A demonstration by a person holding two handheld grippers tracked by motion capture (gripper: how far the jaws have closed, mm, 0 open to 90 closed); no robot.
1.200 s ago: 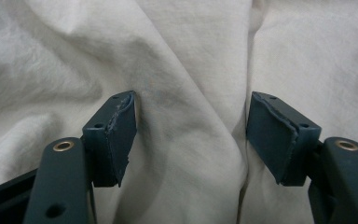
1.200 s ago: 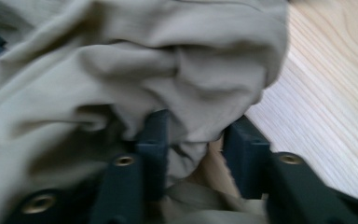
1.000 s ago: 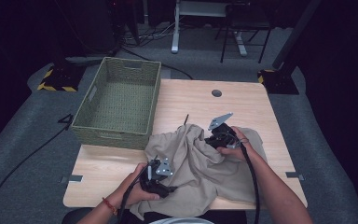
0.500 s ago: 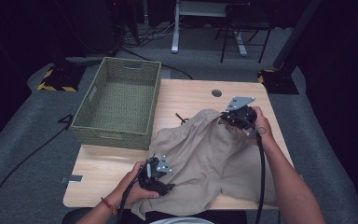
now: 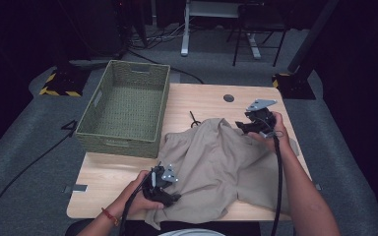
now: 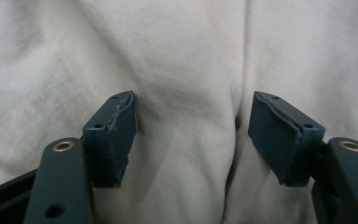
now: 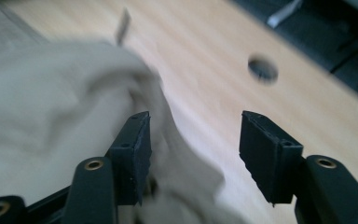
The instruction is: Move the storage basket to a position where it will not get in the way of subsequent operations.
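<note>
- On the light wooden table (image 5: 128, 174), a crumpled beige cloth garment (image 5: 216, 167) lies spread.
- Left gripper (image 5: 170, 189) rests on it, jaws apart.
- Right gripper (image 5: 241, 127) has just been opening, gripping nothing.

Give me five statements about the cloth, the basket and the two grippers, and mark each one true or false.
1. The beige cloth lies inside the green basket. False: it lies spread on the table, beside the basket.
2. The right gripper clamps the cloth. False: its jaws have just been opening, and nothing is pressed between them.
3. The left gripper is open over the cloth. True.
4. The basket is empty. True.
5. The basket is at the table's right. False: left.
</note>
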